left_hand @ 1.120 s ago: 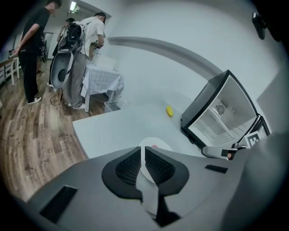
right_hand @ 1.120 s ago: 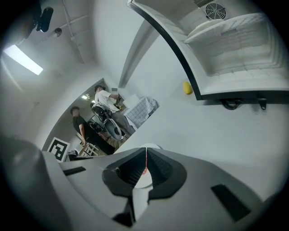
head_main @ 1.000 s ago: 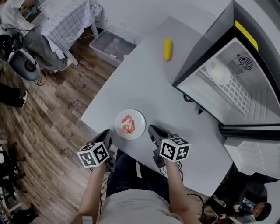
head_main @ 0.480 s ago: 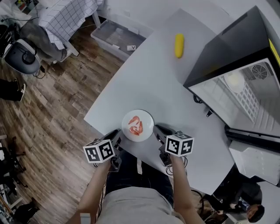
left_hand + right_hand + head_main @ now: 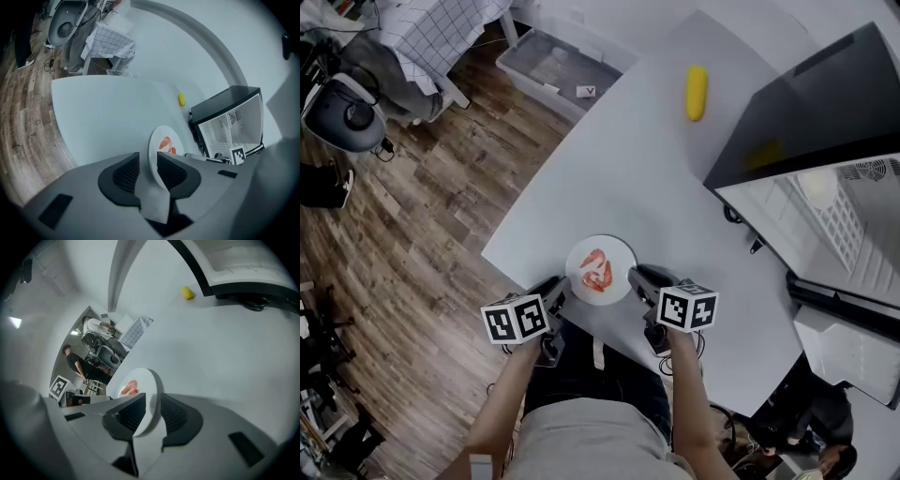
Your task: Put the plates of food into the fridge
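Note:
A white plate (image 5: pixel 602 255) with red shrimp lies near the front edge of the white table (image 5: pixel 656 159). My left gripper (image 5: pixel 555 289) is at the plate's left rim and my right gripper (image 5: pixel 637 277) at its right rim. In the left gripper view the plate (image 5: pixel 161 140) has its rim between my left gripper's (image 5: pixel 148 169) jaws, with a gap on one side. In the right gripper view the plate (image 5: pixel 140 380) rim sits between my right gripper's (image 5: pixel 153 414) jaws. Both pairs of jaws have just been opening. The open fridge (image 5: pixel 825 202) stands at the right.
A yellow food item (image 5: pixel 697 92) lies at the table's far side. A white plate (image 5: pixel 818 187) rests on the fridge's wire shelf. A grey plastic bin (image 5: pixel 558 64) sits on the wood floor beyond the table. The fridge door (image 5: pixel 853 347) hangs open at lower right.
Both grippers have come down and forward from behind the plate to its two sides. Their jaws have opened around the plate's rim.

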The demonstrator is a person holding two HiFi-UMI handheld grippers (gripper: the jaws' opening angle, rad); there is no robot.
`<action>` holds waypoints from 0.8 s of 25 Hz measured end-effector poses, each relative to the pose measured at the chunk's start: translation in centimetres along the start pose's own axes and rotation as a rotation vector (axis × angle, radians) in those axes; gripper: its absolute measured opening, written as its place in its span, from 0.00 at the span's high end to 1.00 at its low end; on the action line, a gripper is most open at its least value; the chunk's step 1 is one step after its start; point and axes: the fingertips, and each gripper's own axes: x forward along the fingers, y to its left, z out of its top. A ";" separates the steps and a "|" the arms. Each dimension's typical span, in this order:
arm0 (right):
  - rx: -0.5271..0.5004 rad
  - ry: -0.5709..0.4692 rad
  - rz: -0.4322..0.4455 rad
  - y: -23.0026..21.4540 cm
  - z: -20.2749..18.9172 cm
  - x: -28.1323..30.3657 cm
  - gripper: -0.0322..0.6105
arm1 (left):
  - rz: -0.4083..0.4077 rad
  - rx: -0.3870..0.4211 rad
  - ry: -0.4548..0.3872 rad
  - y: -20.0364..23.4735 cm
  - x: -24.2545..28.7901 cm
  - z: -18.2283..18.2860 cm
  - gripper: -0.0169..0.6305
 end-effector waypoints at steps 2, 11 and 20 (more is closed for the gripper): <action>0.023 -0.005 0.009 0.0 0.0 0.0 0.81 | -0.010 -0.013 0.009 -0.2 0.2 -0.1 0.82; 0.079 -0.004 0.038 0.3 -0.3 0.3 0.82 | -0.044 -0.054 0.050 -1.0 1.2 -1.0 0.82; 0.210 -0.042 0.069 0.4 -0.4 0.7 0.83 | -0.060 -0.167 0.024 -0.4 1.2 -0.8 0.82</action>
